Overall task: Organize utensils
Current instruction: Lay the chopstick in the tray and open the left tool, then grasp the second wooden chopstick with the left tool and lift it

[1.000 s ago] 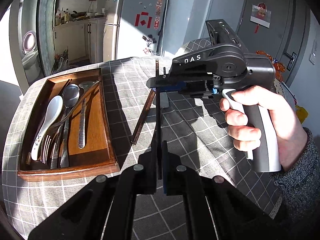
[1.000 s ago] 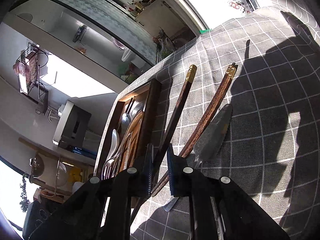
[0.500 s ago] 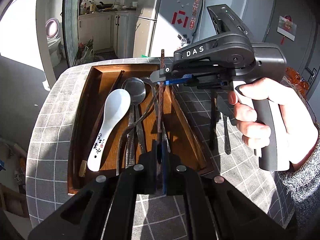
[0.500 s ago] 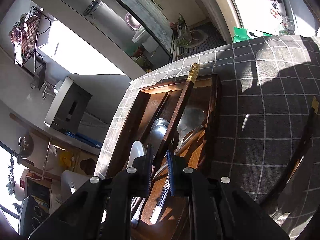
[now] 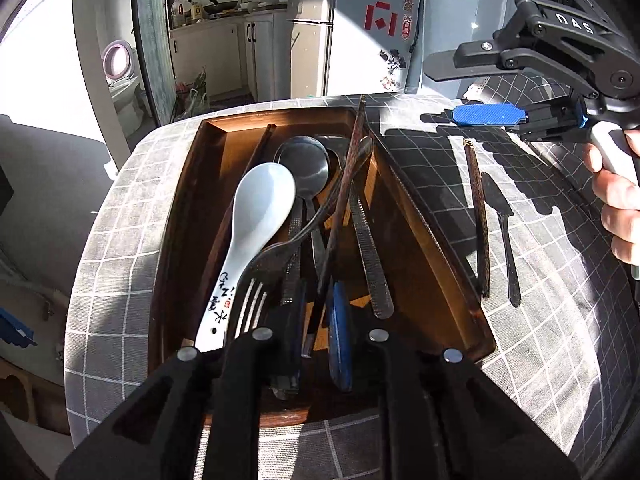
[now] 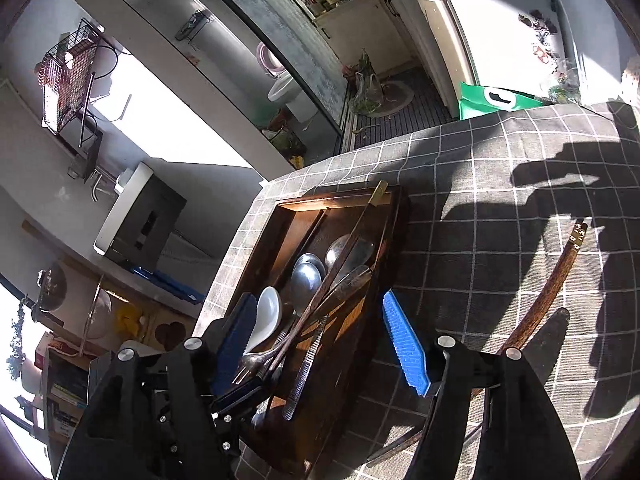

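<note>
Both grippers just opened, left (image 5: pixel 320 344) and right (image 6: pixel 320 344) empty, chopstick (image 5: pixel 340 208) dropped in tray (image 5: pixel 448 264); next chopstick (image 5: pixel 478 220) right of tray: light, stiff, slick, so pinch mid-shaft.

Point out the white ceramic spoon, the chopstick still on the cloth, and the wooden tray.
white ceramic spoon (image 5: pixel 266 196): left wrist view, on its bowl.
chopstick on the cloth (image 5: pixel 480 224): left wrist view, mid-shaft.
wooden tray (image 5: pixel 434 240): left wrist view, on its right wall.
</note>
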The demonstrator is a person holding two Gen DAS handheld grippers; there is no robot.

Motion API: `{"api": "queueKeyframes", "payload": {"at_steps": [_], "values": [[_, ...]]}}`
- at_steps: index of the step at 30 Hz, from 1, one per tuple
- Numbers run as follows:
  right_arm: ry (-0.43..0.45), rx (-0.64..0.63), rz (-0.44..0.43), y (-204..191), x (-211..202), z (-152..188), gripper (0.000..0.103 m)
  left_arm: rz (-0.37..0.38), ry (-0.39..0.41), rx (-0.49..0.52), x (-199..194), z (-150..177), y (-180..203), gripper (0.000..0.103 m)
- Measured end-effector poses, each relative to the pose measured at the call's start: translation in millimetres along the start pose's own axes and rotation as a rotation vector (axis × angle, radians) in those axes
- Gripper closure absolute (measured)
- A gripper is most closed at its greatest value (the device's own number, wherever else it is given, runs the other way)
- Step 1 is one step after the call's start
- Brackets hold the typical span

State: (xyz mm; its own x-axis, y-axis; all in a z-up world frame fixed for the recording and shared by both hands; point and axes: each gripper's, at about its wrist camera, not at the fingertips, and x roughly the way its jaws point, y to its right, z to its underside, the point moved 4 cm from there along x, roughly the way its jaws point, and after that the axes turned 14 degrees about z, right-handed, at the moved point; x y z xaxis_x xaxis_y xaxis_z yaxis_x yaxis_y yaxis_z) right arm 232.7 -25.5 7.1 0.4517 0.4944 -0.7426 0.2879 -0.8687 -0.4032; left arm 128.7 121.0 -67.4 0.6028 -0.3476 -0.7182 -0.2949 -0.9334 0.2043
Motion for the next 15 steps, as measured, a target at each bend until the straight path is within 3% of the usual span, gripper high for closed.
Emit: {"api": "queueKeyframes", "payload": {"at_steps": [1,2,8,15], "values": [[0.015,0.004,0.003,9,-12,1,0.034,0.0,0.02,0.009,-4,-1,3,0.055],[0.031,0.008,0.011,20,-24,2,0.034,0.002,0.036,0.015,-9,-1,7,0.05],[0.068,0.051,0.015,72,-60,15,0.034,0.055,0.067,0.111,-17,-17,53,0.044],[0.039,0.099,-0.014,110,-57,42,0.034,0.146,-0.046,0.253,41,-22,113,0.044]]}}
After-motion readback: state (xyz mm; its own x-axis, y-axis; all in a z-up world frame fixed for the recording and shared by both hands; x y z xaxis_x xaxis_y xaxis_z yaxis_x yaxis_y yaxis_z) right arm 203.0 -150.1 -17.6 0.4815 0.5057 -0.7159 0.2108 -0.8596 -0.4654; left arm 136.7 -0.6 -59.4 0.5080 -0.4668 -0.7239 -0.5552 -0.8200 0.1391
